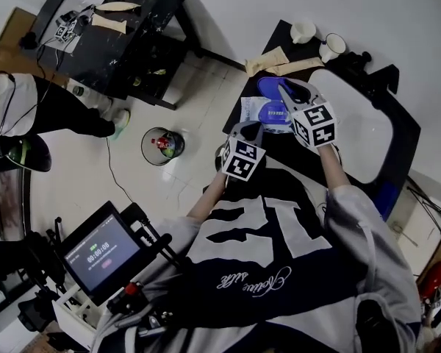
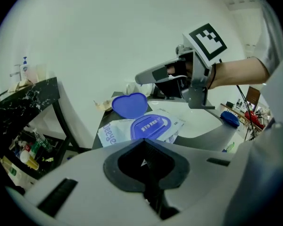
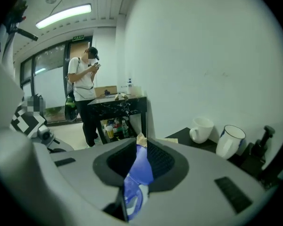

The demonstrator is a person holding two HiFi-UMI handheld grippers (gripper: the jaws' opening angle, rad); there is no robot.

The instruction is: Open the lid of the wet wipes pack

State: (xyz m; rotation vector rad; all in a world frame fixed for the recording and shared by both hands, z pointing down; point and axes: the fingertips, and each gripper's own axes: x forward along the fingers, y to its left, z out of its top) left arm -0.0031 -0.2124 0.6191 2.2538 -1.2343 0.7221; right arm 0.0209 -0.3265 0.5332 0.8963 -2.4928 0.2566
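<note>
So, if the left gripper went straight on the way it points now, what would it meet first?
Most likely the wet wipes pack, which lies directly ahead of the shut left gripper on the table. Depth is hard to judge from this view.

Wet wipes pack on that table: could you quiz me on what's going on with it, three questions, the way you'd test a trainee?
1. True or false: the blue lid of the wet wipes pack is flipped up, so the pack is open.
2. What shows between the jaws of the right gripper? A) a spoon B) the blue lid C) nothing at all
3. How many mugs show in the right gripper view?

Key: 1 true. 2 B. 3 two.
</note>
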